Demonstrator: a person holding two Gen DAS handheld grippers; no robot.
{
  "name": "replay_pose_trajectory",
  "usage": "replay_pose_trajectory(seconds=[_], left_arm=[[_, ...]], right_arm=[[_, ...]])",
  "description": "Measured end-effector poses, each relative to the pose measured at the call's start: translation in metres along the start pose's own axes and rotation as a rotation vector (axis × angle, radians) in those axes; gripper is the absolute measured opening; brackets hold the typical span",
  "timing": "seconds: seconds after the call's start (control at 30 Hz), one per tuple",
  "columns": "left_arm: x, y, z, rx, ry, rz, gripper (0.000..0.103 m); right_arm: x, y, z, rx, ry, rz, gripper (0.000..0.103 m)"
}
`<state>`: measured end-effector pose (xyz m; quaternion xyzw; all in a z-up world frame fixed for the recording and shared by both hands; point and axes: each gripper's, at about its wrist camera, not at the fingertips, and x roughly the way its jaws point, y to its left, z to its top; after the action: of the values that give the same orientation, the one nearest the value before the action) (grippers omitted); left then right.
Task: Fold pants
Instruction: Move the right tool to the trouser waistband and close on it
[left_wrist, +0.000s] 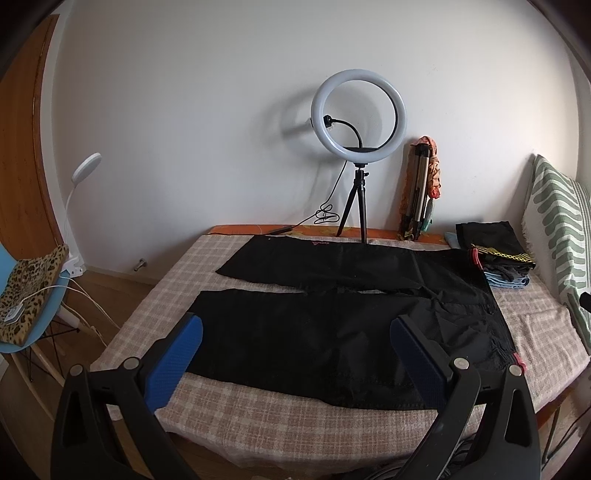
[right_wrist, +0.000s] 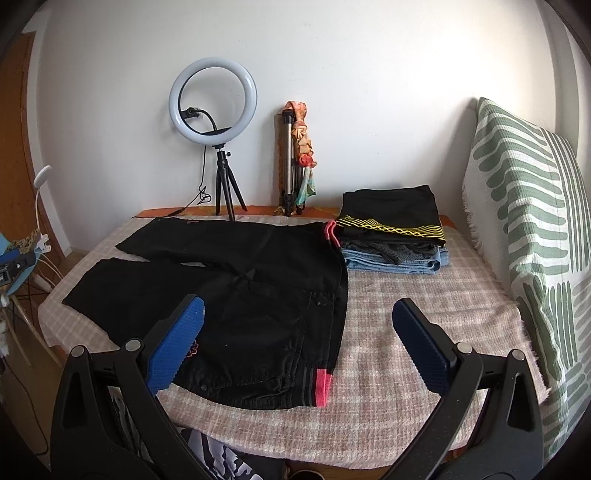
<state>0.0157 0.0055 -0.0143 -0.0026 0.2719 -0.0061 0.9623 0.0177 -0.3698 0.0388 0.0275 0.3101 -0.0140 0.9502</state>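
Both tongs hang just off the near edge of the bed, spread wide and holding nothing. The left tongs (left_wrist: 295, 343) point at the near leg of the black pants (left_wrist: 332, 325), whose cloth fills the gap between its blue pads. The right tongs (right_wrist: 297, 336) sit nearer the waistband, with the pink tab (right_wrist: 322, 387) between its fingers, closer to its left one. The pants lie flat on the checked blanket (right_wrist: 406, 332), legs running away to the left. No fold looks started, so I'd say the next move is to drop onto the near edge and pinch it. Beyond, a stack of folded clothes (right_wrist: 391, 236) waits, then the ring lamp (right_wrist: 213, 99) by the wall.
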Motion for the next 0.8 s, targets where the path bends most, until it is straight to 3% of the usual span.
replay_pose_trajectory(seconds=[0.5, 0.8], left_arm=[[0.053, 0.066, -0.002, -0.030, 0.102, 0.055, 0.102], [0.093, 0.077, 0.016, -0.032, 0.142, 0.055, 0.102]], right_arm=[[0.058, 0.010, 0.042, -0.128, 0.047, 0.090, 0.103], [0.115, 0.021, 0.076, -0.193, 0.077, 0.171, 0.103]])
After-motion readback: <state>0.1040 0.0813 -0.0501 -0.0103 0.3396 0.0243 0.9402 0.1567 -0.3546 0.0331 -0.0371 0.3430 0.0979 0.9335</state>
